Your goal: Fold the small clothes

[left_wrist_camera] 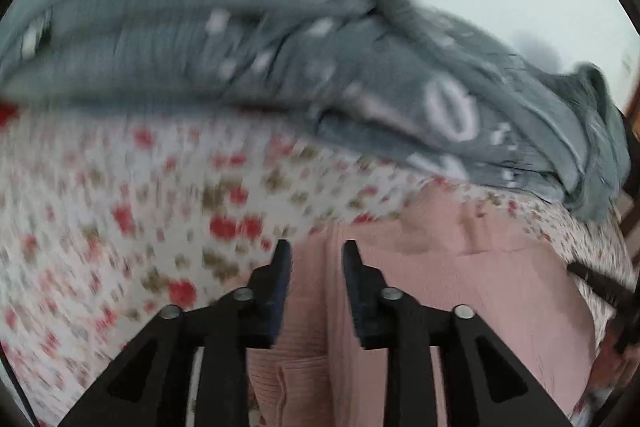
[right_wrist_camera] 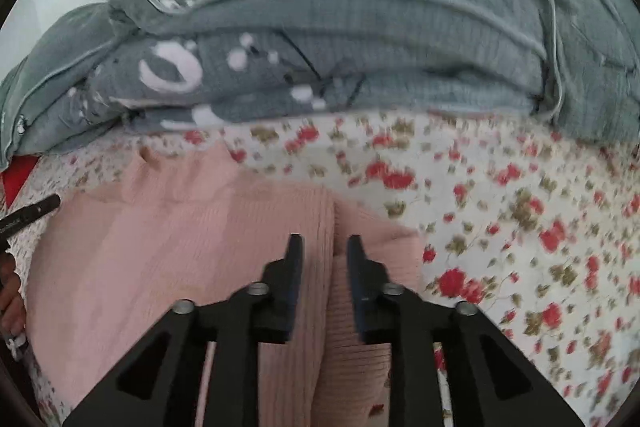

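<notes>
A pink ribbed knit garment [left_wrist_camera: 472, 275] lies flat on a floral bedsheet [left_wrist_camera: 120, 195]; it also shows in the right wrist view [right_wrist_camera: 160, 251]. My left gripper [left_wrist_camera: 314, 247] is open, its fingers over the garment's left edge. My right gripper [right_wrist_camera: 322, 243] is open over the garment's right side, where a fold line runs between the fingers. Neither holds cloth. The tip of the left gripper [right_wrist_camera: 36, 211] shows at the left edge of the right wrist view. The left view is blurred by motion.
A bulky grey-green quilt with white prints [left_wrist_camera: 240, 39] is heaped along the far side of the bed, also in the right wrist view [right_wrist_camera: 360, 59]. The floral sheet [right_wrist_camera: 520, 227] extends to the right. A pale wall stands behind.
</notes>
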Motion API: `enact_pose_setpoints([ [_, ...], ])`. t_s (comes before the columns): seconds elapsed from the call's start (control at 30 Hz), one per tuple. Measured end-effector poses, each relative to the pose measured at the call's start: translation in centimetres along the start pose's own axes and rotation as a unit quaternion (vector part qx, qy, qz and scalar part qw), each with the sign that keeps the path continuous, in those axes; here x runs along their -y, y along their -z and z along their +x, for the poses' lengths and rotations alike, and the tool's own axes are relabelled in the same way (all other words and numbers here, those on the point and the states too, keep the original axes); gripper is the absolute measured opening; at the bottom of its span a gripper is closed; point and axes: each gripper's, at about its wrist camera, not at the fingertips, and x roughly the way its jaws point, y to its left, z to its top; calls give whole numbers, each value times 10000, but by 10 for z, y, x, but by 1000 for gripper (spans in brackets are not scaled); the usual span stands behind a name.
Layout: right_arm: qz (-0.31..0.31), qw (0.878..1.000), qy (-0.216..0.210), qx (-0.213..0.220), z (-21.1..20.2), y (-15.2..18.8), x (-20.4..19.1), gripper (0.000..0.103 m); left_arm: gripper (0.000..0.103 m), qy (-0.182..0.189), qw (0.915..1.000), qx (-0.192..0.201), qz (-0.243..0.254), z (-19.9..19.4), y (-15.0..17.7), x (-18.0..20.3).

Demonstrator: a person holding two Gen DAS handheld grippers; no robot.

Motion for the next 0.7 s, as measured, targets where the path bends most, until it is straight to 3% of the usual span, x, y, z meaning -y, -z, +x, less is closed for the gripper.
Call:
enact_pose_setpoints([
  [0.03, -22, 10000, 26, 91, -5, -3, -2, 29, 41, 65, 9997, 109, 188, -8, -3, 8],
  [0.2, -134, 9990, -279, 327, -18, -19, -30, 30, 44, 336, 9974, 119, 628, -9, -6, 40],
  [0.3, -397, 9985, -258, 267, 0, -12, -47, 30, 44, 55, 9958, -14, 918, 13, 3, 50],
  [0.4, -391, 9991, 95, -165, 40, 6, -43, 30, 44, -146, 9955, -457, 819, 42, 18, 37],
  [0.43, -223, 9991, 26, -350, 51, 7, -35, 30, 44, -103, 9957, -620, 686, 51, 21, 29],
  [0.53, 186, 9996, -134, -177, 48, 0, -19, 28, 49, 180, 9971, -535, 508, 50, 20, 21],
  [0.7, 231, 9994, -97, -231, 52, -1, -17, 28, 54, 7, 9956, -524, 777, 52, 24, 29],
])
